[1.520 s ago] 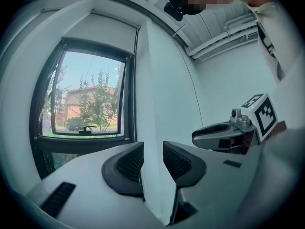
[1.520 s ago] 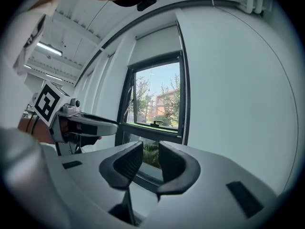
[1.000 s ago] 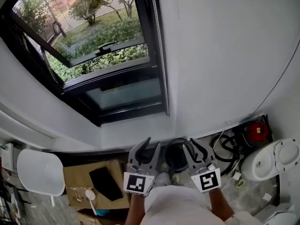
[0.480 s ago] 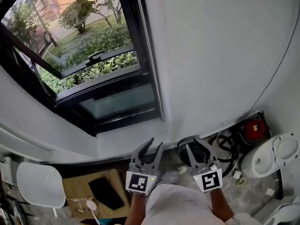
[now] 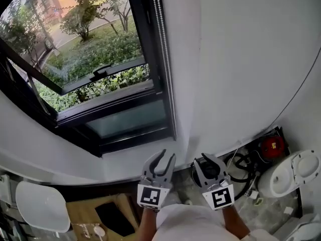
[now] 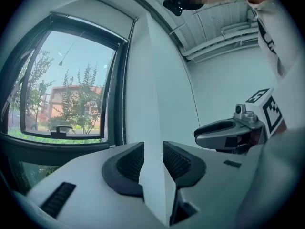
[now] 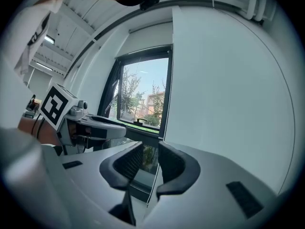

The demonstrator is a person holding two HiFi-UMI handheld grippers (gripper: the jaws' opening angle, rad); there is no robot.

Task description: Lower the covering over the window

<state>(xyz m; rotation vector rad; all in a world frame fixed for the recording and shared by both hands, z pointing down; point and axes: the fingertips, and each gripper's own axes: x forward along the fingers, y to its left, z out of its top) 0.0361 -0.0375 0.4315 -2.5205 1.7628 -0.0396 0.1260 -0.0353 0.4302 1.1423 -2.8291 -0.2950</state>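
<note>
Window (image 5: 95,59) at upper left of the head view, black-framed, one sash tilted open, glass bare from top to bottom. Covering (image 6: 95,14) apparently drawn fully up: just a pale band across the window's top in the left gripper view, long axis level along the frame's upper edge. Bead chain (image 5: 161,49) hanging straight down beside the right-hand frame edge, long axis vertical, lower end near the sill (image 5: 125,159).

Left tongs (image 5: 161,157) below the sill, pointing level at the wall (image 5: 241,59); jaws wide, just closing slightly, nothing between them. Right tongs (image 5: 206,160) just beside, also level; jaws apart with a narrower gap, empty, only the frame edge and chain visible far beyond. Both well apart from the chain.

Bare white wall right of the frame, free of obstacles. Lower down, a white chair (image 5: 42,205) and cardboard box (image 5: 88,210) on the floor at left.
</note>
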